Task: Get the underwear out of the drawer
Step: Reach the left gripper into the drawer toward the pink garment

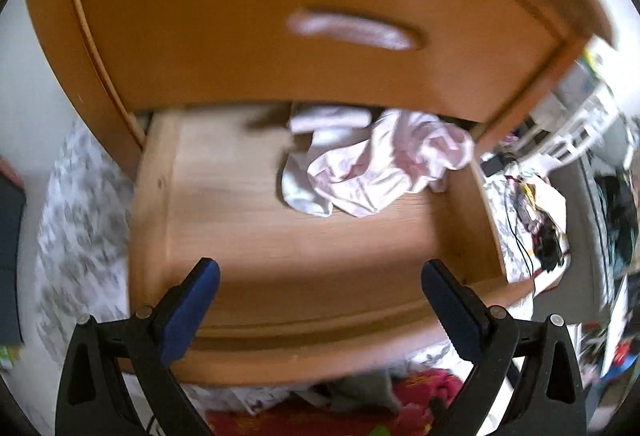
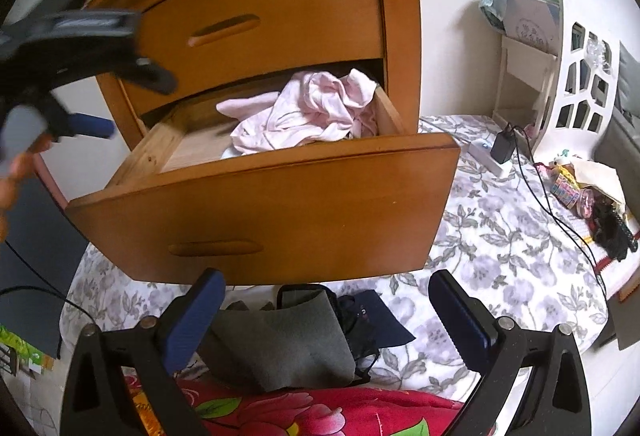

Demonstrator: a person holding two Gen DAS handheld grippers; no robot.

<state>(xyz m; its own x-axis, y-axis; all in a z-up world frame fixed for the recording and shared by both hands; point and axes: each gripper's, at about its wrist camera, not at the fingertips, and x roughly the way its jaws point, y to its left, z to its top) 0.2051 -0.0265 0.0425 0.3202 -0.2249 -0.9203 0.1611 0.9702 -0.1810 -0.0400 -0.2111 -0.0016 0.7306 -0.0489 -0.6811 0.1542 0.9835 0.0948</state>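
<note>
So the left gripper hangs over the open drawer, jaws apart and empty, while the right gripper waits below the drawer's front, jaws likewise apart and empty. The pale pink underwear lies crumpled at the drawer's back right. Opening looks done; grasping and lifting out remain.

Home bedroom: wooden nightstand ahead of claw, floral bedsheet beneath and right, cluttered white shelf far right.
</note>
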